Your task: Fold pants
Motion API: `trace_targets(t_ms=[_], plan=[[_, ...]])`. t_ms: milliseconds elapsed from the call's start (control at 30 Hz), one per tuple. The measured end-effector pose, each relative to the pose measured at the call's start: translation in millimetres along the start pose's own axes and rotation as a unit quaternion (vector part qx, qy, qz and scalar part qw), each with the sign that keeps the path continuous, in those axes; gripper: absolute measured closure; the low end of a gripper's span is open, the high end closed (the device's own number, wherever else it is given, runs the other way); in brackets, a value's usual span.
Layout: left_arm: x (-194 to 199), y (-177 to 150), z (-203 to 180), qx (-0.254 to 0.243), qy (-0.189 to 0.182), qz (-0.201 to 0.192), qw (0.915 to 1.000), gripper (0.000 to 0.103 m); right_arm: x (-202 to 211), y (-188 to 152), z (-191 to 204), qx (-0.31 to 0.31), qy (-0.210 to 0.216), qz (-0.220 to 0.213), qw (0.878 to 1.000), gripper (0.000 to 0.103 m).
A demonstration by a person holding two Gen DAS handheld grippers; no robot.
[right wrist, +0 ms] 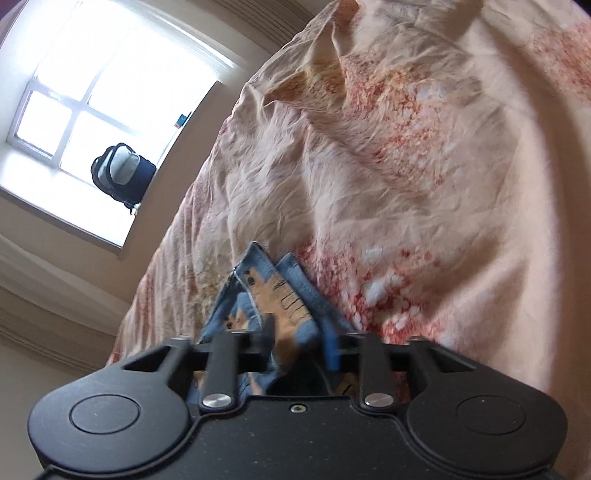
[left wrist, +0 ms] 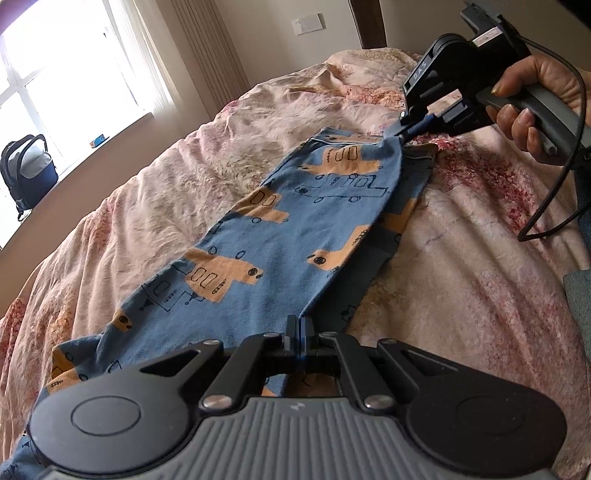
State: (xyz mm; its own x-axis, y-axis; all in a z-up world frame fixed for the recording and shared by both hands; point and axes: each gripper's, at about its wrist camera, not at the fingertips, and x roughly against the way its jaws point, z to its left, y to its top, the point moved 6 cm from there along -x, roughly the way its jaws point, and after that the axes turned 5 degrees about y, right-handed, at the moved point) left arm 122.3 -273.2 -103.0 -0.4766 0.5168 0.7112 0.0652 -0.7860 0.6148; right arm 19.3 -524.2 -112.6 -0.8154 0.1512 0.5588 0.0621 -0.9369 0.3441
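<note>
**A:** Where are the pants lying?

**B:** The blue pants with orange vehicle prints are stretched across the pink floral bedspread, running from the left gripper away to the right gripper. They hang taut between the two claws, with one layer folded over another along the edge to the right of the left claw.

**A:** What is the left claw doing?

**B:** Its fingers are pressed together, clamped on a fold of the pants right at its tips. More cloth spills to the left of it and under its body.

**A:** And the right one?

**B:** In the left wrist view its tips pinch the hem end of the pants, at the far end of the cloth. A person's hand grips its handle, and a black cable droops from it. In its own view the right gripper has bunched blue fabric sitting between its fingers and poking out ahead of them; the picture is blurred there, but the fingers stand close on the cloth.

**A:** Anything else around?

**B:** Beyond the left claw, up to its left, a bright window with a dark backpack on the sill. Straight ahead past the bed, a beige wall with a white switch plate.
</note>
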Motion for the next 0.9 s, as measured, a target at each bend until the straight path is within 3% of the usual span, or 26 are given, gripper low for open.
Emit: trace_targets(t_ms=[133, 233, 367, 500, 600, 633, 700, 833, 900], plan=[[5.3, 1.4, 3.5, 0.014, -0.003, -0.012, 0.9998, 0.103, 25.8, 3.7, 22.1, 0.079, 0.002, -0.048, 0.996, 0.097], [5.2, -1.4, 1.9, 0.008, -0.007, -0.006, 0.9999, 0.103, 42.4, -2.5, 31.6, 0.134, -0.017, -0.048, 0.99, 0.097], [0.5, -6.5, -5.0, -0.012, -0.012, 0.007, 0.9998, 0.103, 37.2, -11.7, 14.6, 0.129, -0.058, -0.012, 0.99, 0.097], [-3.1, -6.8, -3.6, 0.0, -0.023, 0.018, 0.9996, 0.101, 26.4, -14.7, 6.7, 0.126, -0.078, 0.013, 0.989, 0.095], [-4.3, -9.6, 2.0, 0.02, -0.035, 0.026, 0.9989, 0.094, 30.6, -15.6, 9.5, 0.137, -0.085, 0.005, 0.987, 0.081], [-4.1, -10.4, 4.2, 0.027, -0.037, 0.027, 0.9986, 0.091, 30.3, -15.2, 11.8, 0.144, -0.087, -0.001, 0.986, 0.07], [-2.7, -11.5, 8.3, 0.038, -0.035, 0.026, 0.9983, 0.074, 29.3, -15.7, 15.6, 0.159, -0.088, -0.005, 0.983, 0.062], [2.5, -12.9, 18.9, 0.076, -0.039, 0.02, 0.9961, 0.053, 20.4, -17.3, 27.0, 0.216, -0.1, -0.001, 0.971, 0.062], [5.0, -16.0, 25.6, 0.093, -0.035, 0.022, 0.9948, 0.042, 7.7, -18.7, 32.8, 0.258, -0.115, 0.016, 0.959, 0.063]])
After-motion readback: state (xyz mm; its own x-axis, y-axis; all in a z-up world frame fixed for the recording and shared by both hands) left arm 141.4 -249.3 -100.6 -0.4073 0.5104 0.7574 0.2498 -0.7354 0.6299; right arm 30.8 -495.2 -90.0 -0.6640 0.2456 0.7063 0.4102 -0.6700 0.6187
